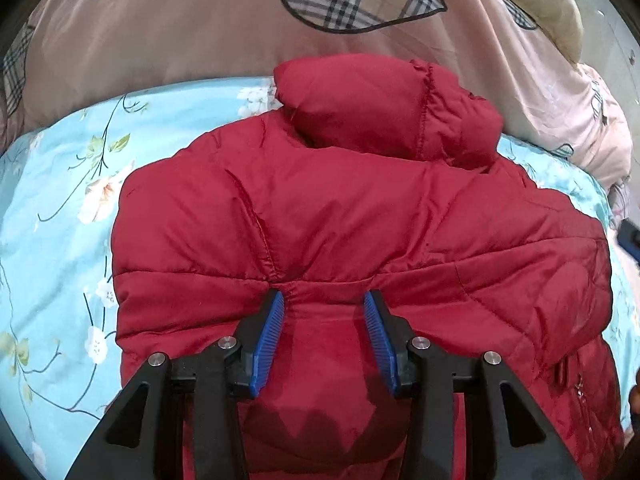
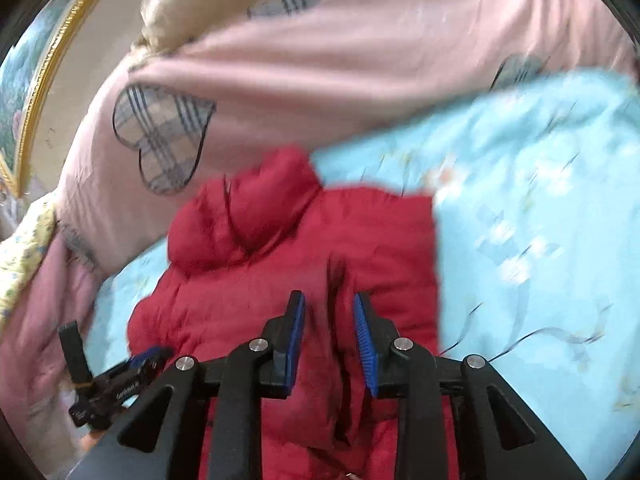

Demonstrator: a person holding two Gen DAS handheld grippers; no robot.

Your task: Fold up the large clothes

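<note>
A red puffer jacket (image 1: 340, 208) lies on the bed's light-blue floral sheet (image 1: 60, 208), its hood toward a pink duvet (image 1: 160, 32) with plaid hearts. The left hand-held gripper (image 1: 324, 300) pinches a bunched fold of jacket fabric between its blue pads. The right hand-held gripper (image 2: 329, 300) hangs above the jacket – jaws parted, empty.

A light blue flowered bedsheet (image 1: 60, 200) spreads below. Ahead lies a pink quilt (image 1: 160, 32) with plaid hearts. Far to the upper left, a gold picture frame (image 2: 48, 76) leans by the wall.
</note>
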